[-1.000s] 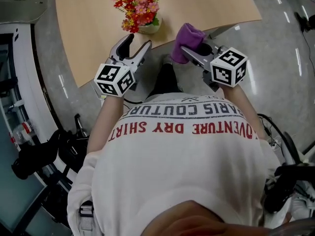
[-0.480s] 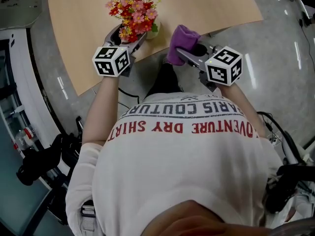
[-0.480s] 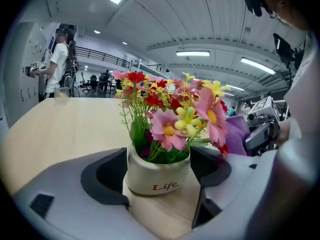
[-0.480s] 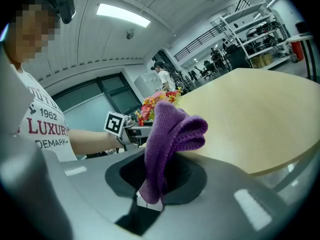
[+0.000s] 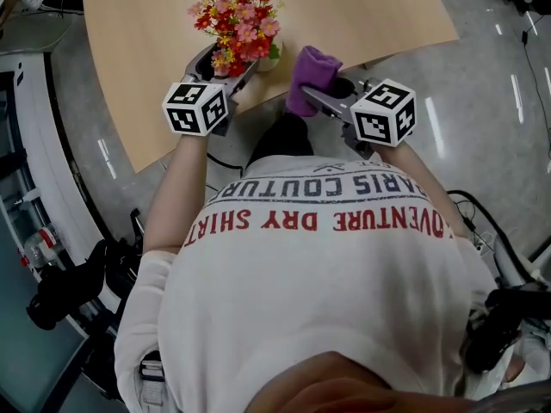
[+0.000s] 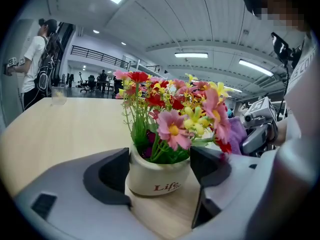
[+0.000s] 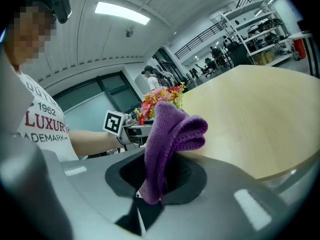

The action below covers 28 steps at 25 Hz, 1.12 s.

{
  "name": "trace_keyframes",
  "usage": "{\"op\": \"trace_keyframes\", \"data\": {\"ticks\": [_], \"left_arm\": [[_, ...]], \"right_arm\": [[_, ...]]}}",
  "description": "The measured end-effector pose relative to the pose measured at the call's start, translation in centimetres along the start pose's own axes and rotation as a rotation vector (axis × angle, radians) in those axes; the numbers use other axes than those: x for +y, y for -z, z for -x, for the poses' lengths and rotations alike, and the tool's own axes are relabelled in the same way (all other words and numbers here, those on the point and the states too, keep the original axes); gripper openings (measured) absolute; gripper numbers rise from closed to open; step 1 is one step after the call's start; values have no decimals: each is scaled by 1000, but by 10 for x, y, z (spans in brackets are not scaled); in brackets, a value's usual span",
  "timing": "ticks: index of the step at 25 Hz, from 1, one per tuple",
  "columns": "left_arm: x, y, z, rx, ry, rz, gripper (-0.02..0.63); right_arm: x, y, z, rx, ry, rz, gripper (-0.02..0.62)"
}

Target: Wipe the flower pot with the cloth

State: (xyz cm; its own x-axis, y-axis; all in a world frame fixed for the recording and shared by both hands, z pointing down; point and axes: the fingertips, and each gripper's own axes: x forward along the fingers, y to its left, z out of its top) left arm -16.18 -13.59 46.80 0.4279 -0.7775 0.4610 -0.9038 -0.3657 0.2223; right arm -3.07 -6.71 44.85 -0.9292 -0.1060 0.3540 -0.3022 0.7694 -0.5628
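Wood surface [image 5: 155, 41], near edge: flower pot [image 6: 155, 179] sits betw. jaws of left hand-held gripper [image 6: 160, 160]. Jaws have just been opening, pads not pressing; forearm reaches fwd, tipped down. Right hand-held gripper [image 7: 150, 186] is clenched on purple cloth [image 7: 167, 134], just right of pot. Flowers [image 6: 170, 114] mostly hide pot in head view.

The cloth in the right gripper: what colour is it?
Purple; the cloth shows best in the right gripper view.

One overhead, two low; common flowers [image 5: 237, 24]
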Motion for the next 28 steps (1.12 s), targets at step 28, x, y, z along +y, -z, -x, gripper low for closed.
{"op": "trace_keyframes", "data": {"ticks": [28], "left_arm": [[3,5,-9,6,5,15,379]], "right_arm": [[-44,-30,-69,-100,30,-215,61]]}}
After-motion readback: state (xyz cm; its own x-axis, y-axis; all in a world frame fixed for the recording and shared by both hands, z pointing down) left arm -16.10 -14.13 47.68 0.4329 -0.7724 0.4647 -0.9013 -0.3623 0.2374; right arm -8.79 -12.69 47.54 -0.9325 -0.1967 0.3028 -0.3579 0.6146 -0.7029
